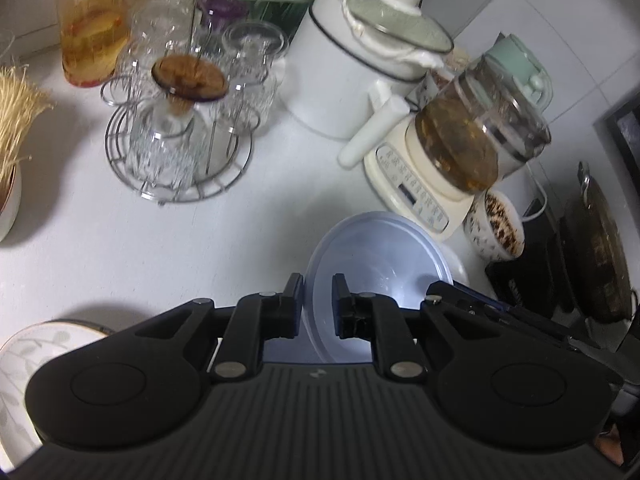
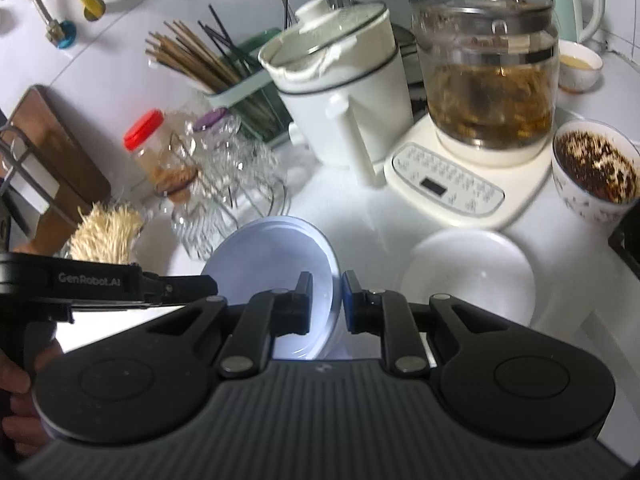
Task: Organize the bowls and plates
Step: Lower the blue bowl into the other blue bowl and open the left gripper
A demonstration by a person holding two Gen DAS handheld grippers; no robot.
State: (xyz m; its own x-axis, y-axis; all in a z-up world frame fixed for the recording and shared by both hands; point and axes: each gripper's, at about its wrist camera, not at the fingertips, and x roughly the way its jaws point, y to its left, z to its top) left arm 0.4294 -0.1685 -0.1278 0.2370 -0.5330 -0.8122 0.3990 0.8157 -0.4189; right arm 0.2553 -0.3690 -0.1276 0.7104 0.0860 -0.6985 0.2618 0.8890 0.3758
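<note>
Bench space is crowded with appliances at the back, and the step in hand looks like a two-handed carry of the pale blue plastic bowl. It hangs tilted, clear of the bench surface, between the two tools. The left hand-held gripper is clamped on its near rim, one pad inside and one outside; the right hand-held gripper pinches the opposite rim the same way, so both are closed on the bowl with only the thin wall between the pads. The bowl appears empty.

Next, judging from the layout, the bowl needs a resting place among like items: a white bowl sits just beside it on the bench, also empty, and a leaf-patterned plate lies at the lower left of the left wrist view. Stacking would call for levelling the bowl first and releasing both rims together, since a thin plastic wall may flex or slip.

Among the larger containers, the white pot has its glass lid on, contents hidden. The glass kettle on its cream base holds brown liquid with herbs. A red-capped jar holds yellowish preserved pieces. A patterned bowl holds dark speckled grains, and a small cup near the back holds something pale yellow.
</note>
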